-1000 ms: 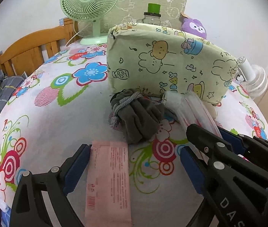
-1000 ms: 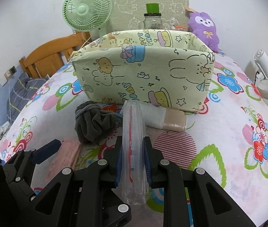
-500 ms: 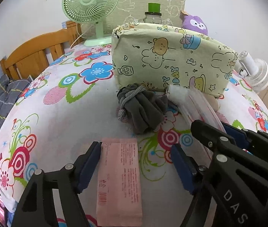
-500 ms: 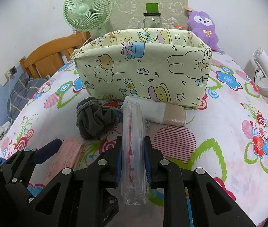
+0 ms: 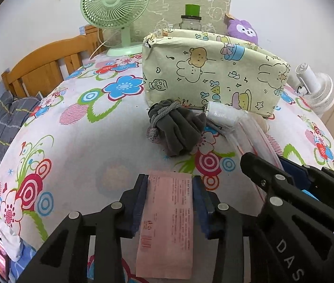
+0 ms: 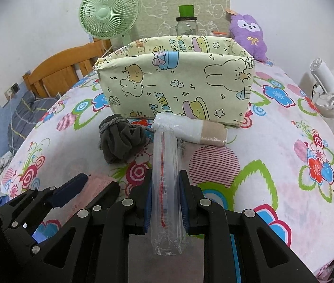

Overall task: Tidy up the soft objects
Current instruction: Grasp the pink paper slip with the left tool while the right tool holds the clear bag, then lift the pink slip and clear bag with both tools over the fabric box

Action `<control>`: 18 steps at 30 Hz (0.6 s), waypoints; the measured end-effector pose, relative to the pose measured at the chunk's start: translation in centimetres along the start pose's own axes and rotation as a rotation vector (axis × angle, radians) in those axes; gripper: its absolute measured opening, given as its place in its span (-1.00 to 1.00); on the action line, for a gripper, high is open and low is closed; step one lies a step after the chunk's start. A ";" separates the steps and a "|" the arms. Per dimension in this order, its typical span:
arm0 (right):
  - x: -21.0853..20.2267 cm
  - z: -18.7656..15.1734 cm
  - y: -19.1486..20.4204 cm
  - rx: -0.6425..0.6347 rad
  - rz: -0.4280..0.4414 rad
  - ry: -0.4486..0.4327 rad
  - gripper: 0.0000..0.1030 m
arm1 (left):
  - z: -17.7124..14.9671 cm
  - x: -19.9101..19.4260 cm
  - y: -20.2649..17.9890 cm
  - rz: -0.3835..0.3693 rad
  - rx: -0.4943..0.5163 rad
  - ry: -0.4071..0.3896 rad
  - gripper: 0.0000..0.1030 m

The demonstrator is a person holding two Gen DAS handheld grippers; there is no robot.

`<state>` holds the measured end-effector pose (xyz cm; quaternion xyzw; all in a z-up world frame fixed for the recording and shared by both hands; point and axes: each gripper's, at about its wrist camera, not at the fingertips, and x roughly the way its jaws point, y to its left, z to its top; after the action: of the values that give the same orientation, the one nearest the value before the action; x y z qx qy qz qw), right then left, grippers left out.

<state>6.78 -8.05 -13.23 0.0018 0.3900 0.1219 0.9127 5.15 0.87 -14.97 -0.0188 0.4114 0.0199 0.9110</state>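
Note:
A flat pink packet (image 5: 168,217) lies on the flowered bedsheet between the blue pads of my left gripper (image 5: 170,181). Its jaws are closing and both pads touch the packet's long edges. My right gripper (image 6: 166,176) is shut on a clear plastic bag (image 6: 165,155) with a red line, which sticks out forward just above the sheet. Ahead lie a grey knitted bundle (image 5: 176,127) and a plastic-wrapped roll (image 6: 190,129). Both rest against the front of a pale yellow cartoon-print fabric box (image 6: 176,87), whose top is open.
Behind the box stand a green fan (image 5: 115,2), a glass jar with a green lid (image 6: 186,23) and a purple plush toy (image 6: 248,35). A white fan (image 6: 332,94) sits off the right edge of the bed. A wooden headboard (image 5: 41,70) is at the left.
My left gripper's jaws have come together from wide open until the pads meet the pink packet's sides. The right gripper and its clear bag have stayed where they were.

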 end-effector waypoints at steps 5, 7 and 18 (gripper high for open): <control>-0.5 0.1 -0.2 0.006 -0.005 -0.011 -0.54 | 0.0 -0.4 -0.2 -0.014 -0.002 -0.008 -0.25; -0.8 0.1 -0.3 0.011 -0.005 -0.016 -0.54 | 0.1 -0.7 -0.4 -0.015 0.002 -0.015 -0.25; -2.6 1.3 -1.4 0.028 -0.013 -0.058 -0.54 | 1.7 -2.1 -1.7 -0.020 0.020 -0.050 -0.25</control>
<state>6.26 -9.85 -10.62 0.0153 0.3648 0.1103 0.9244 5.09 -0.76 -12.22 -0.0132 0.3887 0.0070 0.9212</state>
